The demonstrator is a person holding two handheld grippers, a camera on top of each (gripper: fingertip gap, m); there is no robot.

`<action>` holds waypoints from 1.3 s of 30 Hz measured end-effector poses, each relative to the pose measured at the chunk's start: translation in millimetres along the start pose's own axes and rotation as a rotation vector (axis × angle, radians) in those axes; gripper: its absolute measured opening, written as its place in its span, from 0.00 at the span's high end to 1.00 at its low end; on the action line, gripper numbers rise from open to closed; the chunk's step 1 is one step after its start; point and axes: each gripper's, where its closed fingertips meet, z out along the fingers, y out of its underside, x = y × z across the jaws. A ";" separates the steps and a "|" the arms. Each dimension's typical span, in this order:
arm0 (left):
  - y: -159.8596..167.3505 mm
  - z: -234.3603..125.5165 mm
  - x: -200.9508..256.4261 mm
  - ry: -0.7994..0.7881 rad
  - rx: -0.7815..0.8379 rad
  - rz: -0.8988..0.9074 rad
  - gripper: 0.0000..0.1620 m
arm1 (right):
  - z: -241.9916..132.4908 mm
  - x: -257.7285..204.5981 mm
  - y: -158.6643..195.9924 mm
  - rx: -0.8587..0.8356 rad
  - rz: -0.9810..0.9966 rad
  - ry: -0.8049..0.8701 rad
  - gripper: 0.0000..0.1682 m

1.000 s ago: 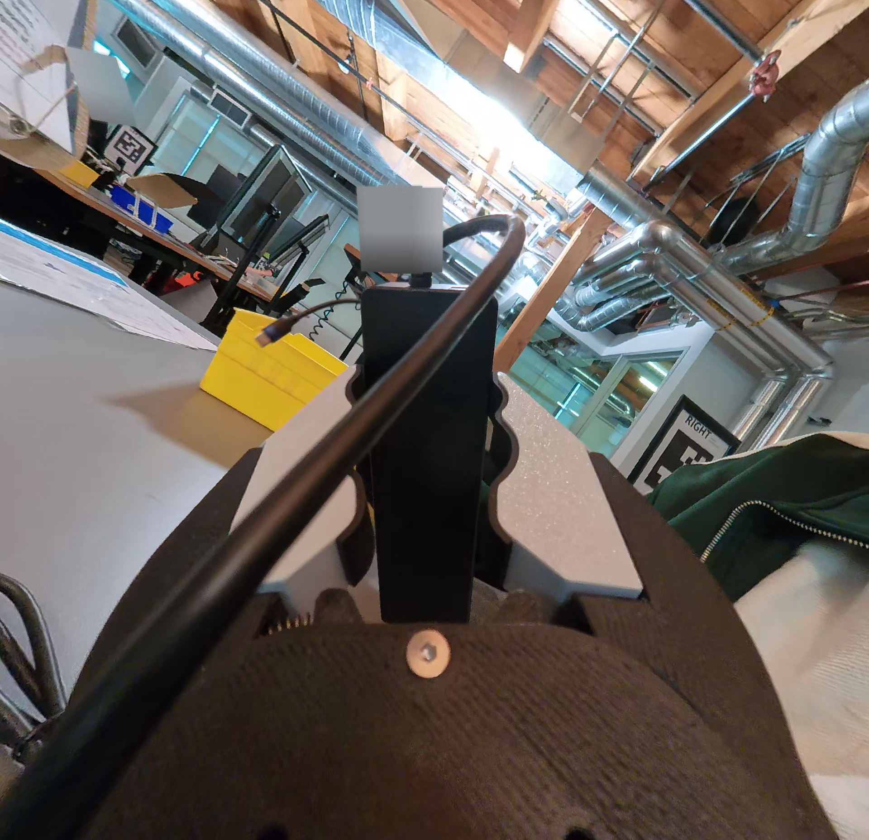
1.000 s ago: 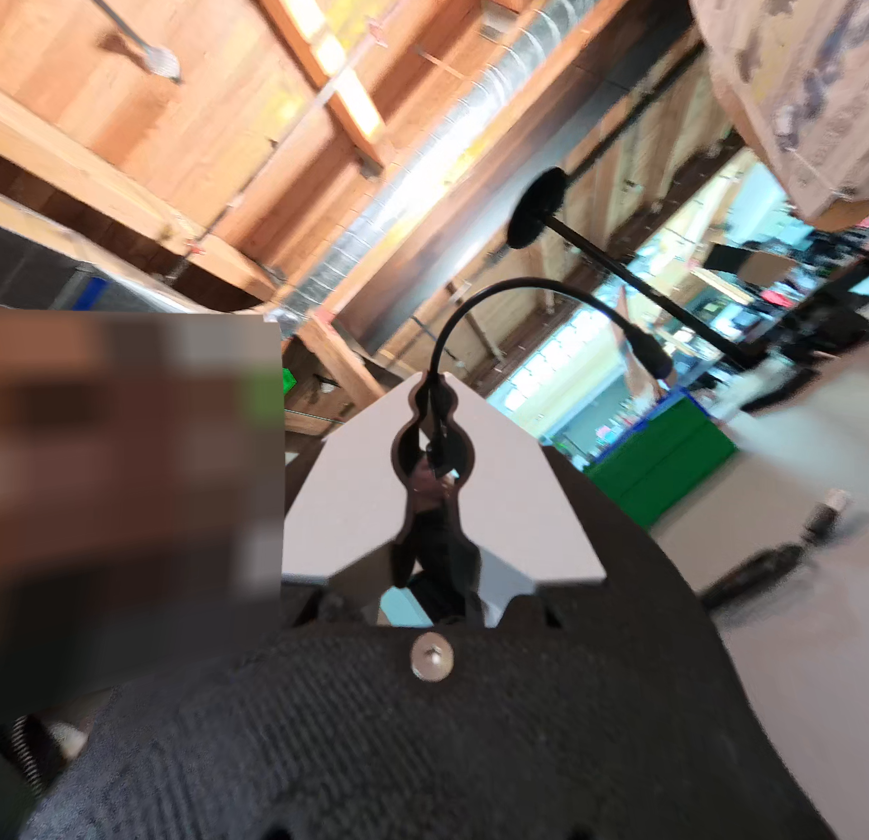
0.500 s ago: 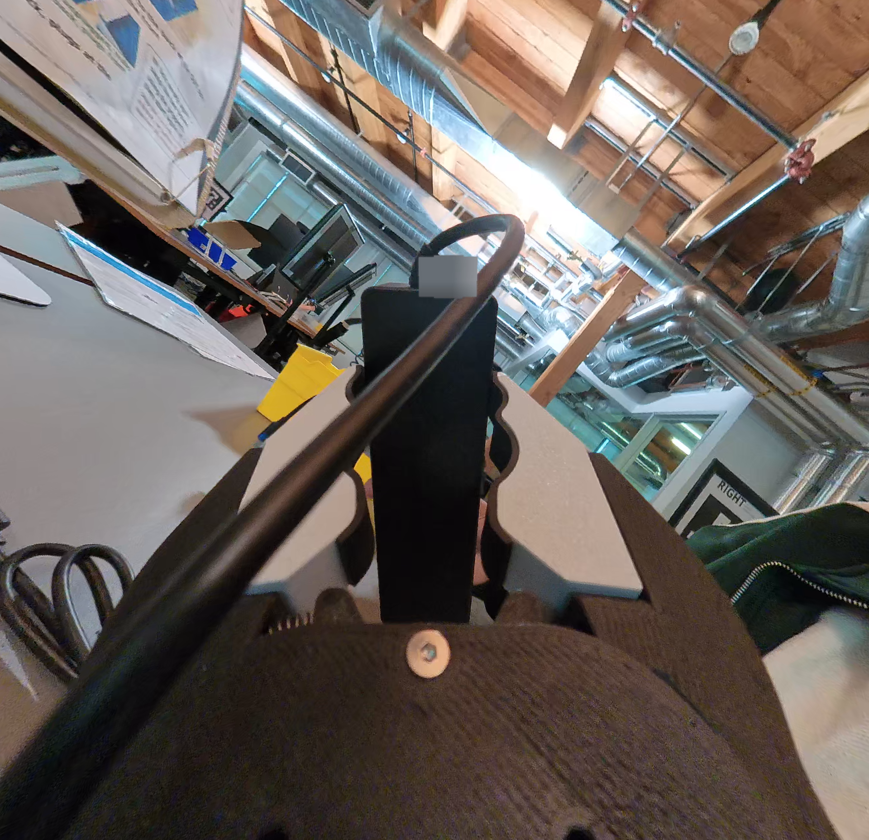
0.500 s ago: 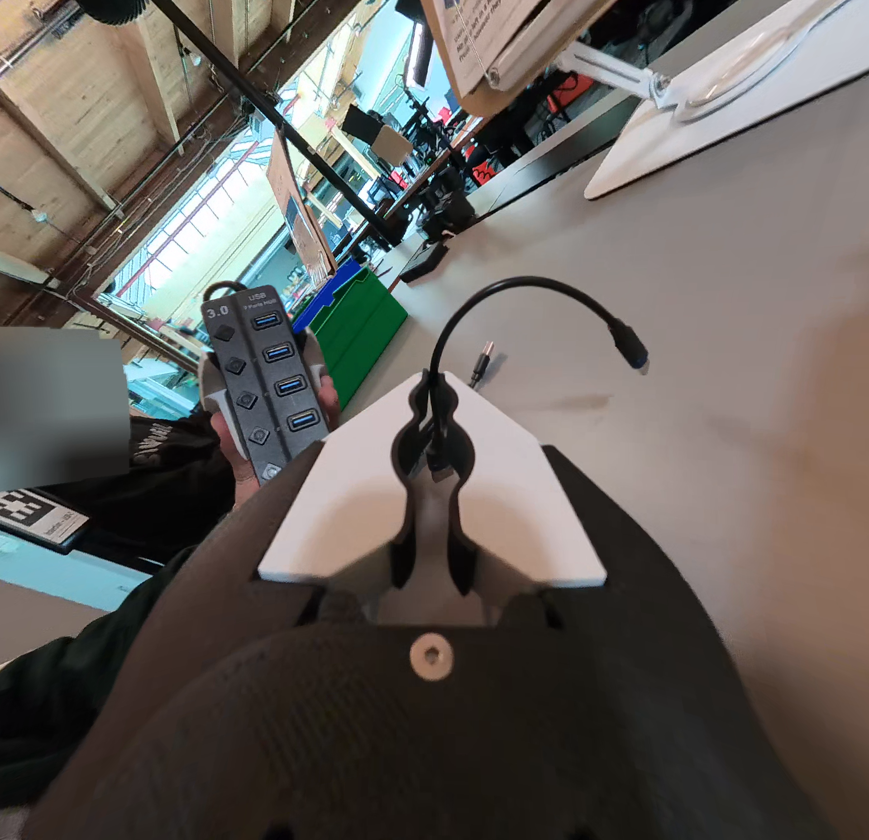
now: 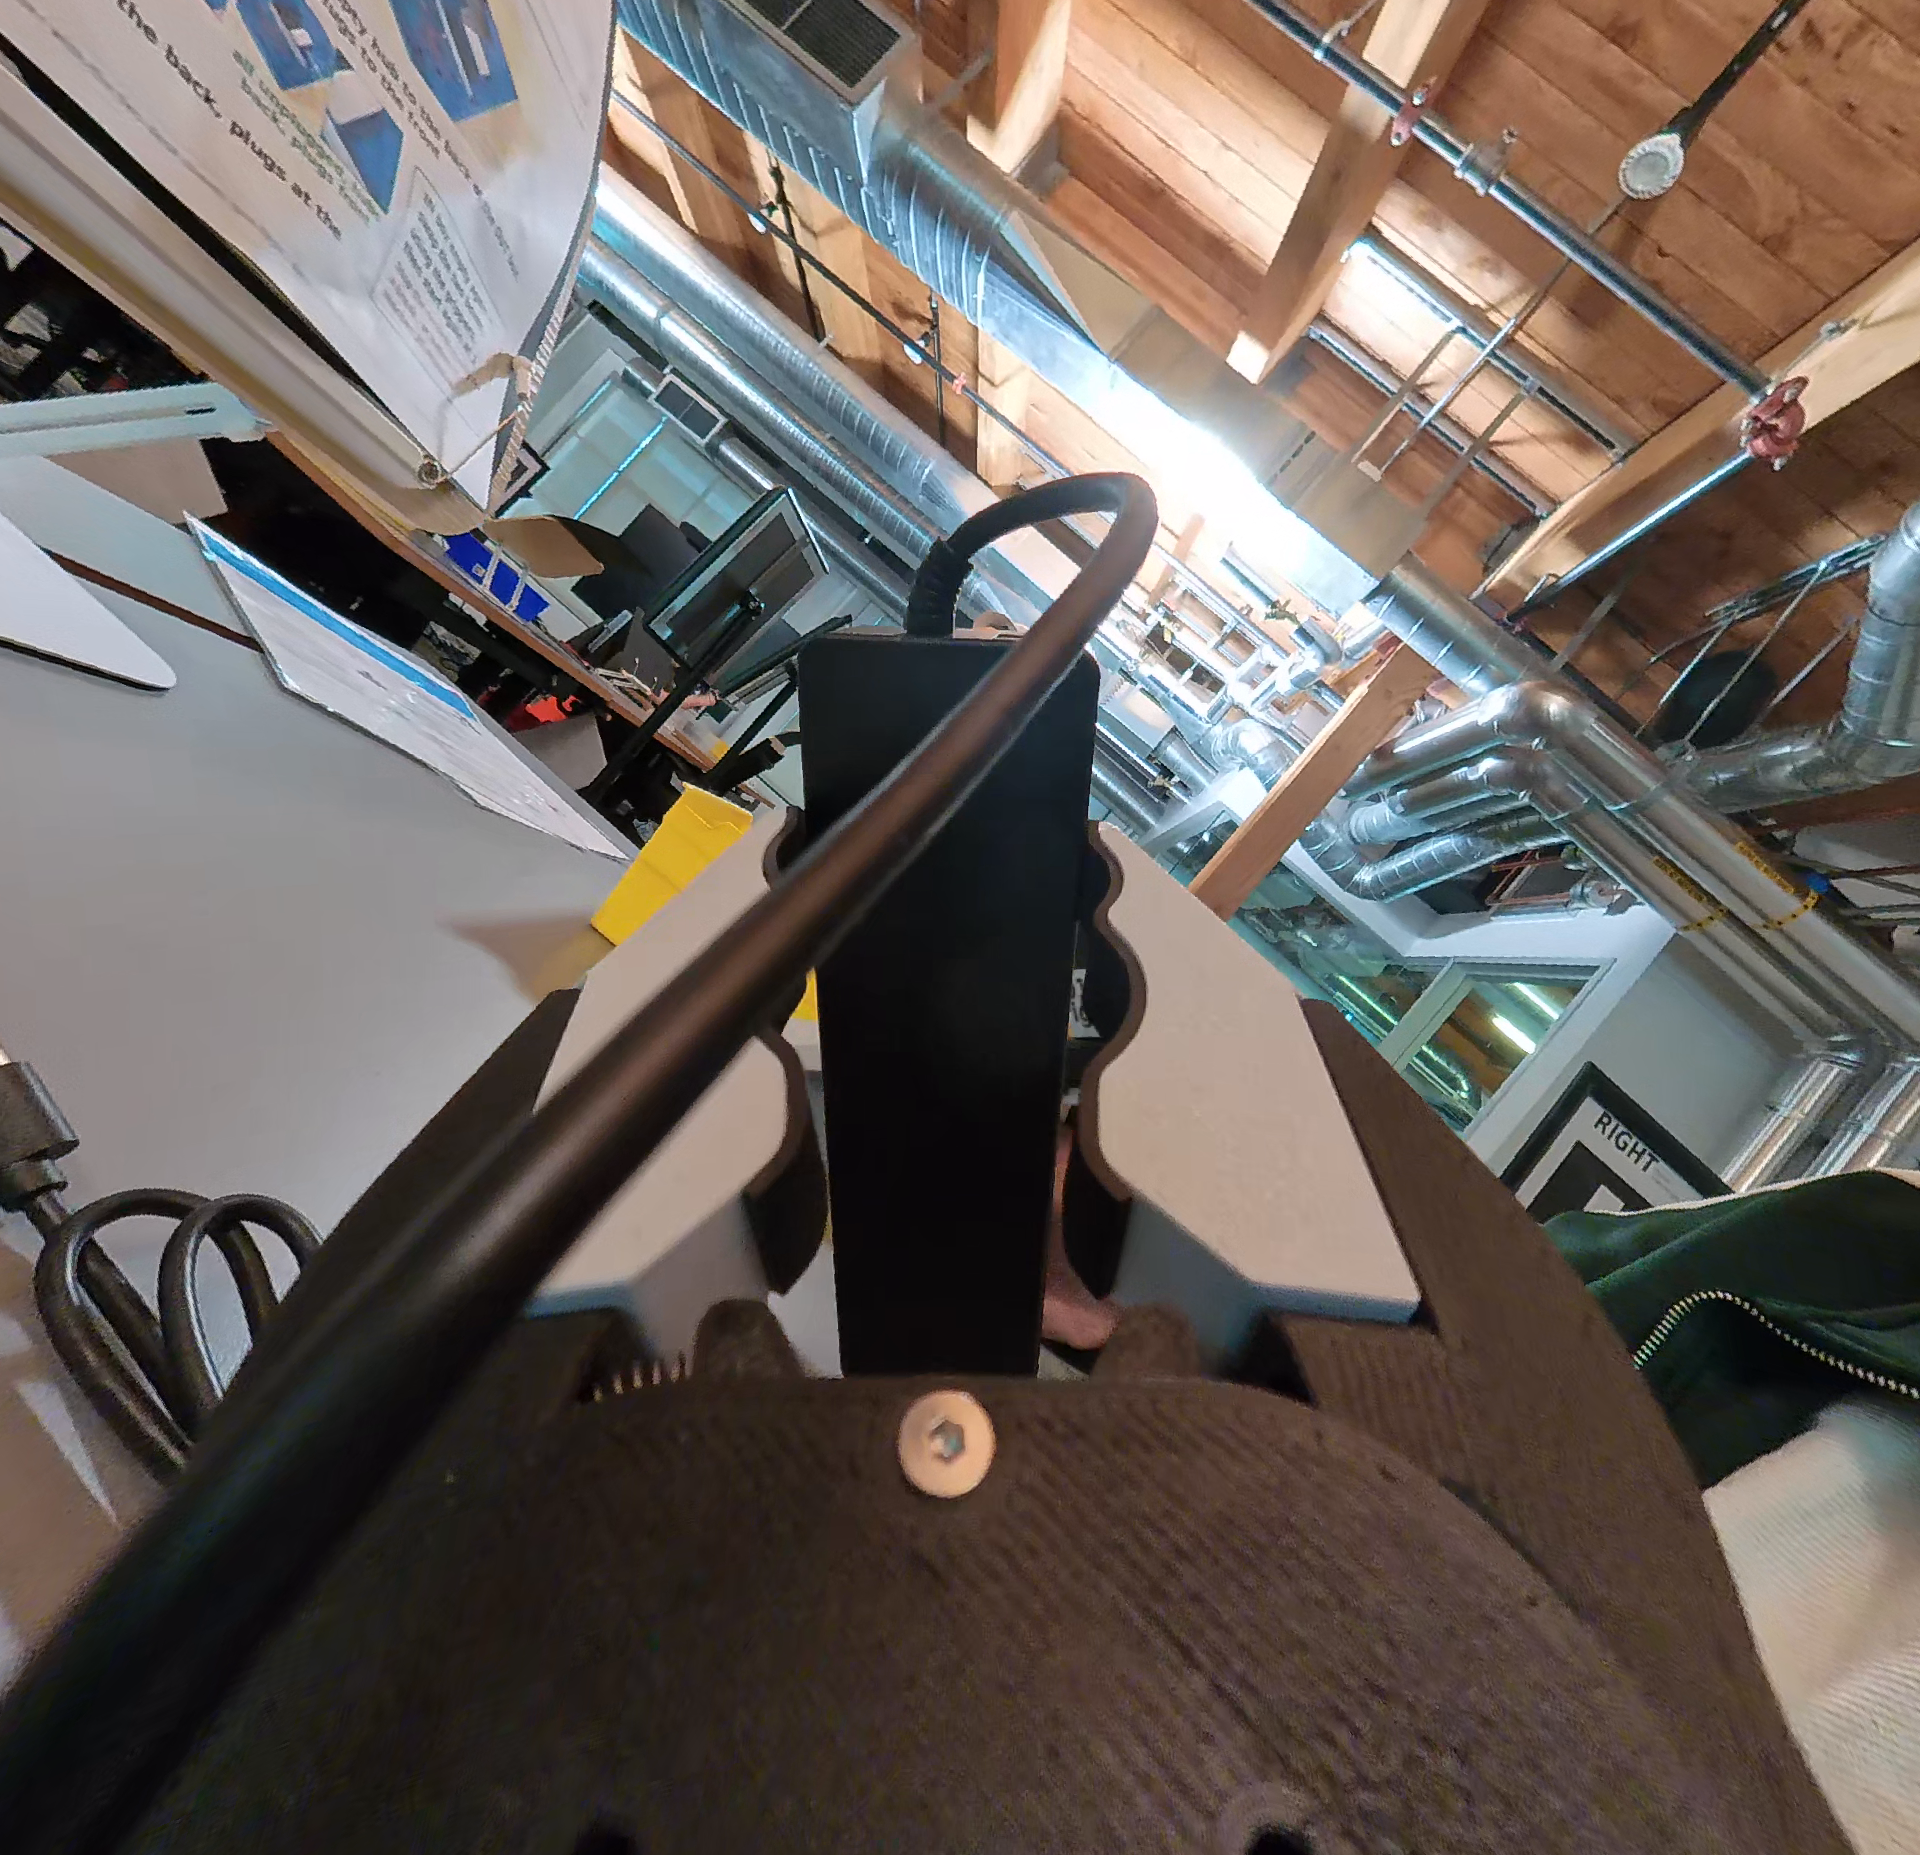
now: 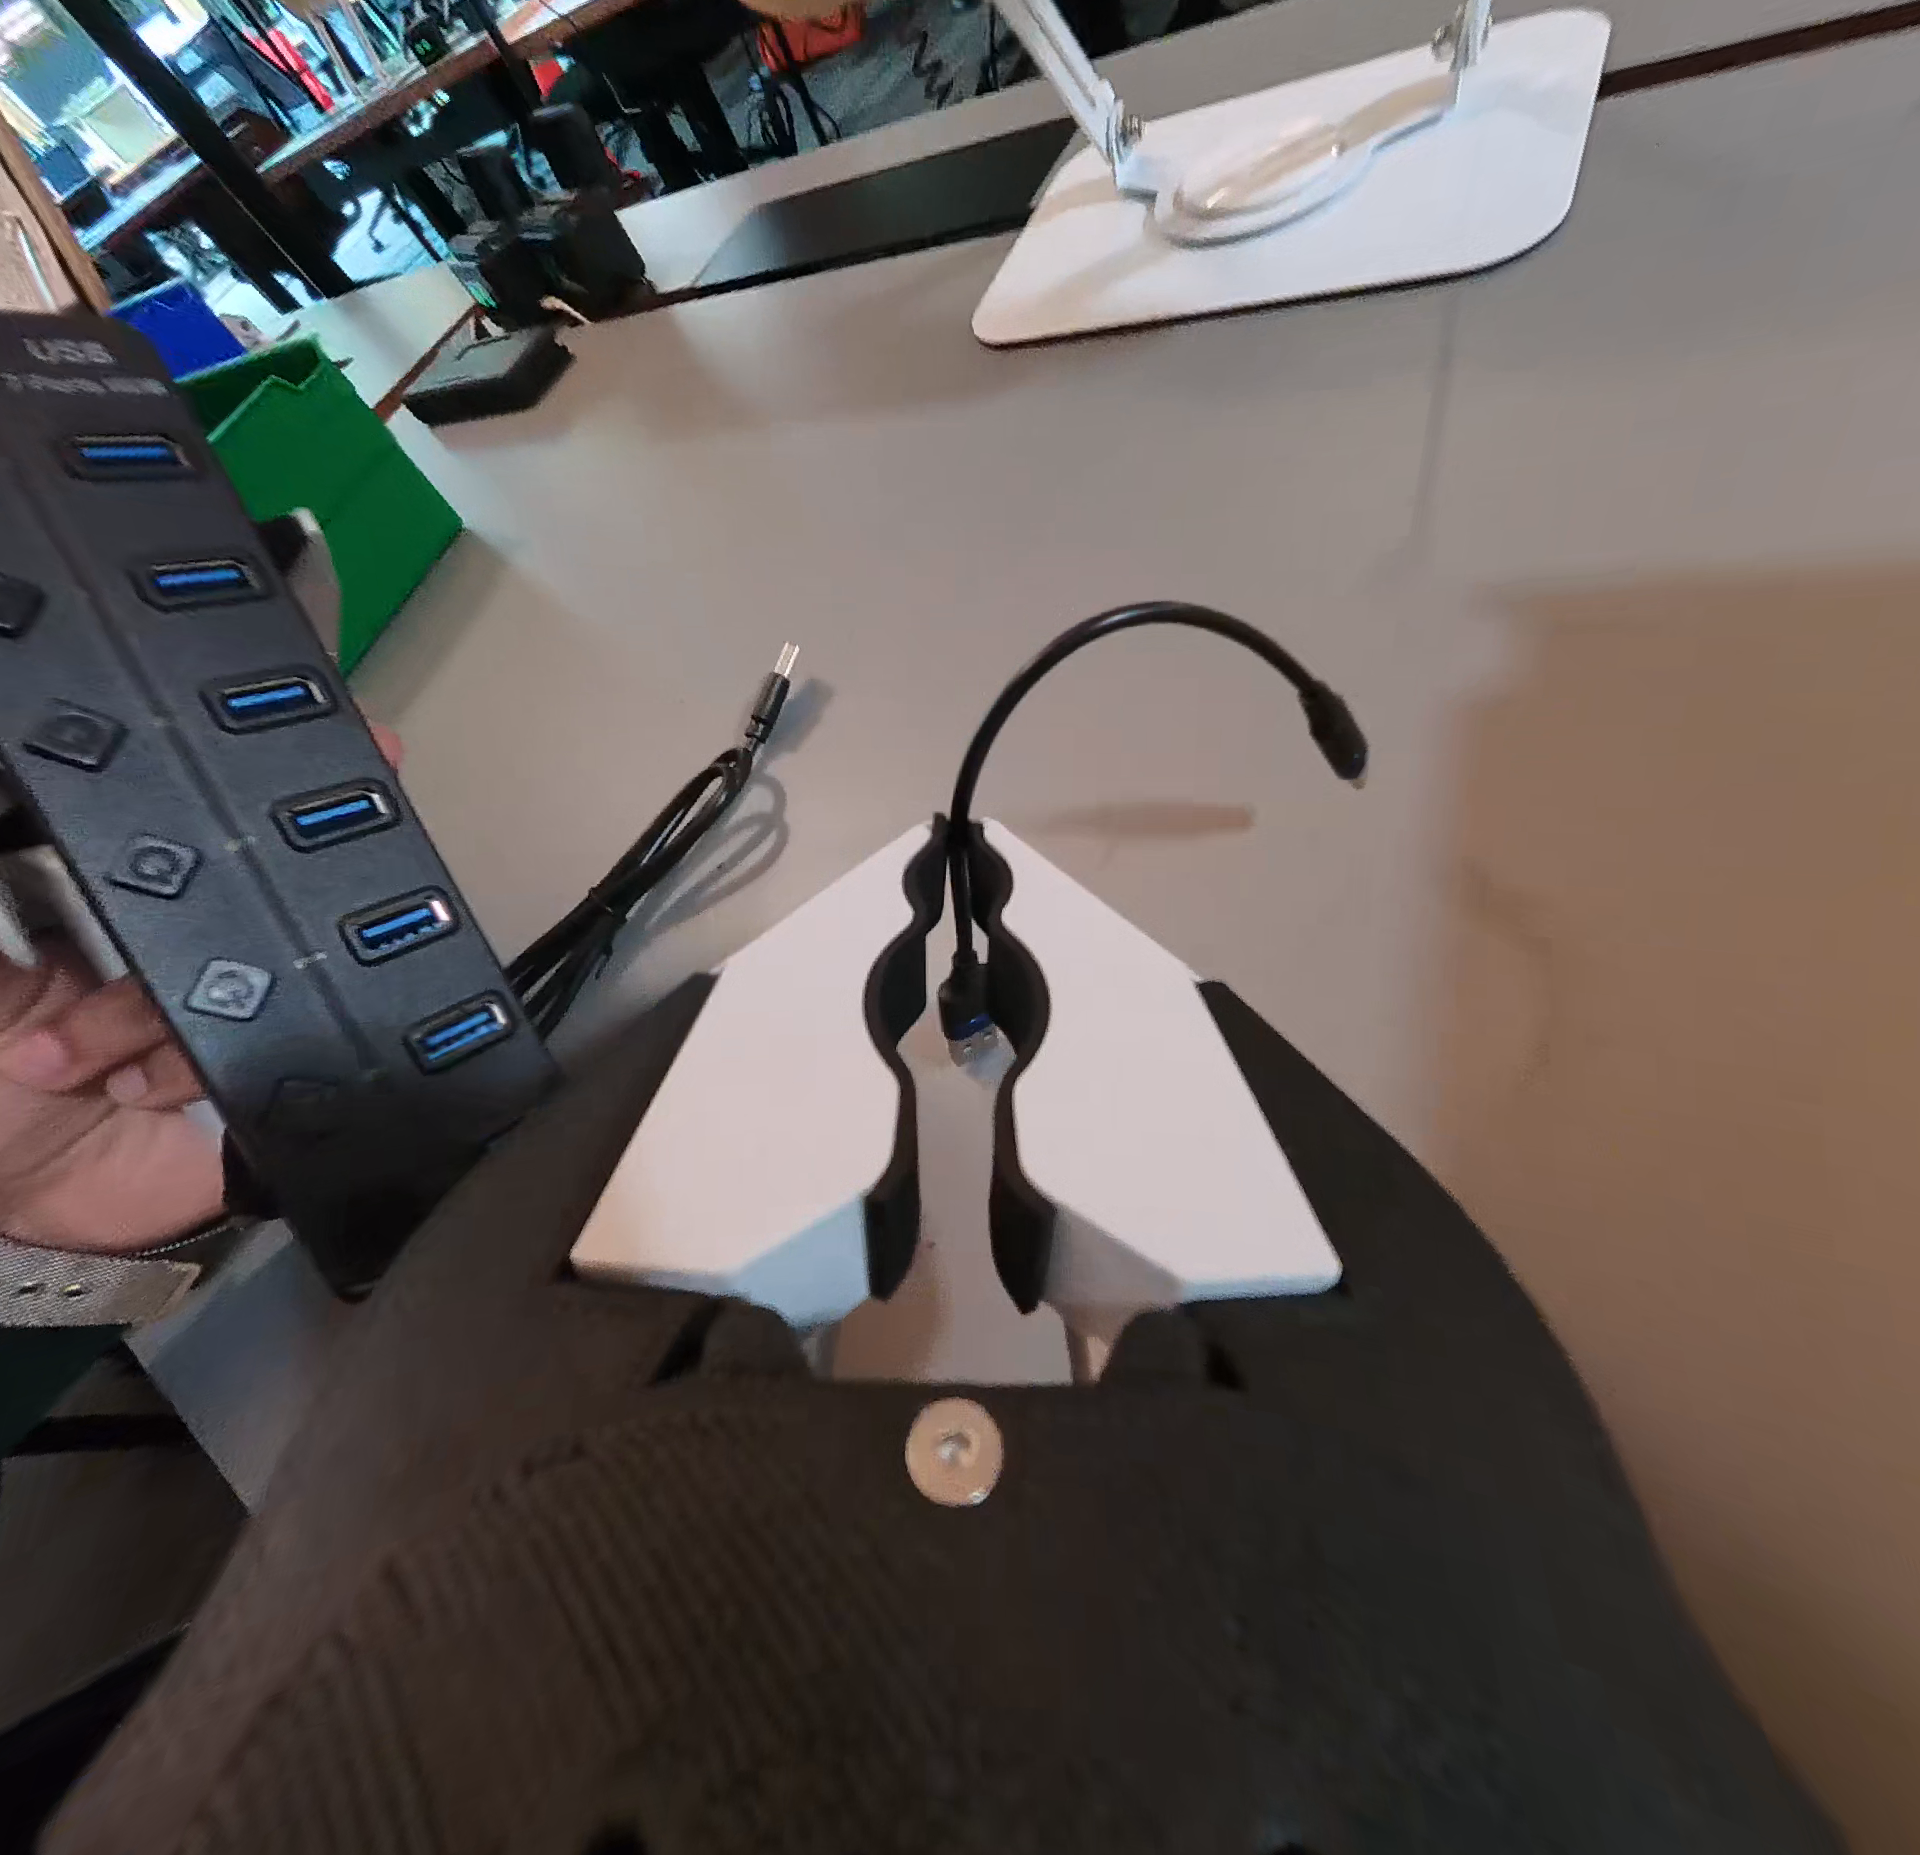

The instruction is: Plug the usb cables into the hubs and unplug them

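My left gripper (image 5: 945, 839) is shut on a black USB hub (image 5: 945, 974), held upright with its plain back toward the camera. The hub's own cable (image 5: 727, 974) loops from its top back past the left finger. In the right wrist view the hub (image 6: 260, 766) shows at the left with several blue ports facing up. My right gripper (image 6: 956, 834) is shut on a short black USB cable (image 6: 1091, 626). Its blue plug (image 6: 971, 1031) lies between the jaws and points back at the camera. Its other end (image 6: 1340, 740) hangs free in the air.
Another black cable (image 6: 665, 849) lies on the grey table (image 6: 1143, 475), its plug (image 6: 774, 683) pointing away. A green bin (image 6: 322, 496) stands behind the hub and a white stand base (image 6: 1299, 195) at the back. A yellow bin (image 5: 675, 860) and coiled cable (image 5: 156, 1317) lie left.
The right gripper has swung down from facing the ceiling to facing the table, still holding the short cable. The hub now appears much closer at its left. The left gripper has tilted a little.
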 end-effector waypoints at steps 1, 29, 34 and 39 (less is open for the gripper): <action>-0.4 -0.1 -0.1 -0.001 0.001 -0.001 0.70 | 2.6 2.2 2.2 -0.003 0.016 0.006 0.98; 0.4 -0.2 -6.0 -0.023 -0.025 0.025 0.70 | 24.4 -7.4 62.7 -0.964 -1.419 -0.663 0.75; -3.7 -3.0 -4.9 -0.008 -0.005 -0.001 0.69 | 25.6 -13.8 67.5 -1.082 -1.373 -0.656 0.86; -8.5 -5.4 -4.8 -0.006 0.020 -0.021 0.70 | 30.7 -25.9 70.9 -1.074 -0.861 -0.484 0.86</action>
